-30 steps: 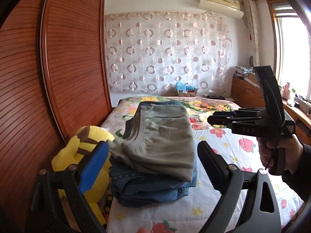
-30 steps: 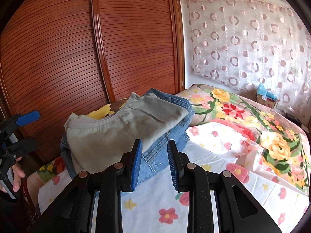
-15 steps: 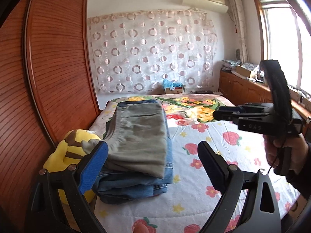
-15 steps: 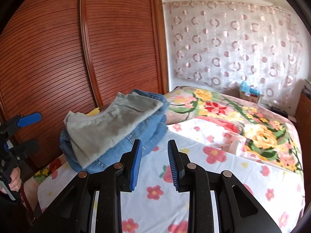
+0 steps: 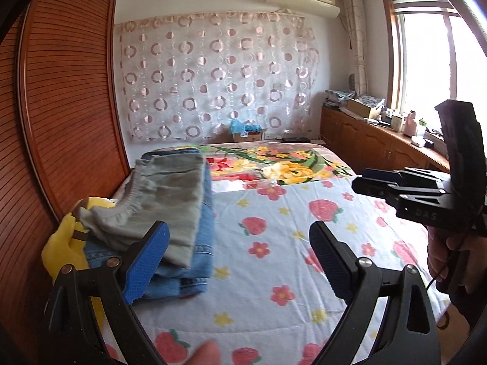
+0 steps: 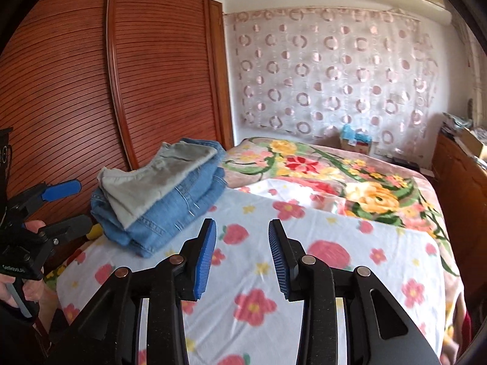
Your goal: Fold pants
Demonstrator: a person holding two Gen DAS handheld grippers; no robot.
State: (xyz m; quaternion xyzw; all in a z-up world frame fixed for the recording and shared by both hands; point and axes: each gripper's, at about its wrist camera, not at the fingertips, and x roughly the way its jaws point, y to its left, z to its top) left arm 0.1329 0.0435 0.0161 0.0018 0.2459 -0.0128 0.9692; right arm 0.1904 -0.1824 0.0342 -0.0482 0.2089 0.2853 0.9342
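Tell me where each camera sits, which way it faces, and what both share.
Left wrist: on the left gripper, facing along the bed toward the circle-patterned curtain; jaws wide open, right gripper and its hand at right.
Right wrist: on the right gripper, facing the wooden wardrobe and curtain; jaws open, left gripper at left.
Shared: folded grey pants atop jeans.
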